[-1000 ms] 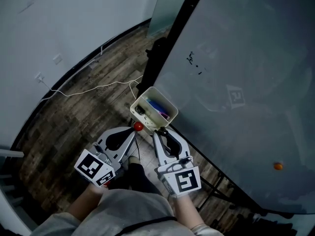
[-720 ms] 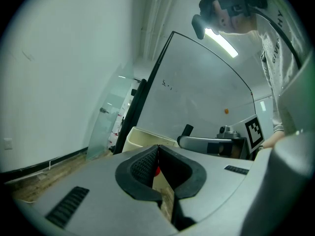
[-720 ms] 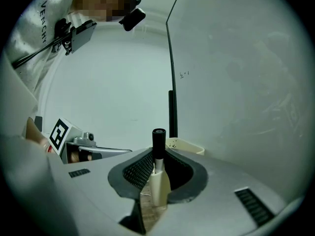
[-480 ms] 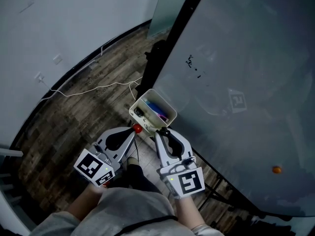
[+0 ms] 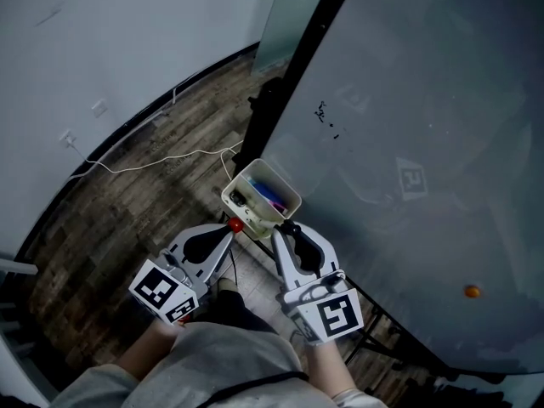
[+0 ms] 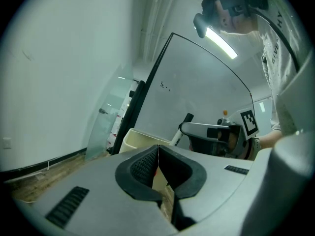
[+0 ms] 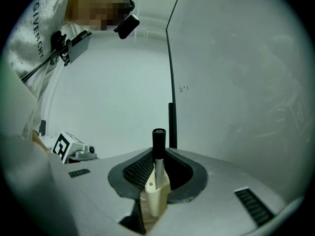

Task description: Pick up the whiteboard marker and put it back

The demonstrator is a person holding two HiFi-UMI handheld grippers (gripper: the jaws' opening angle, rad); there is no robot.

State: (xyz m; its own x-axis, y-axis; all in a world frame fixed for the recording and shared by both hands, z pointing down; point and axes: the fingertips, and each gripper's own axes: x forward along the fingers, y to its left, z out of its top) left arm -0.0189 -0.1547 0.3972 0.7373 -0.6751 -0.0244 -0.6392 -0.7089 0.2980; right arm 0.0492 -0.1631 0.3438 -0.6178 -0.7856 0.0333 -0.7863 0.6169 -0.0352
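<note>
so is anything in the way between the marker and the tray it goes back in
Nothing visible. The marker is clamped in the right gripper, just beside the open top of the cream tray. The left gripper is at that tray's other near side, out of the path.

You're in what looks like an office or meeting room. A large whiteboard [image 5: 425,126] in a dark frame fills your right side, with a cream box [image 5: 246,221] of markers [image 5: 270,195] just beside its lower edge. A frosted glass panel [image 5: 285,15] stands behind it. The floor [image 5: 127,219] is wood-look plank, the plain white wall [image 5: 102,32] carries sockets [image 5: 99,106], and a strip light [image 6: 221,42] runs overhead.
</note>
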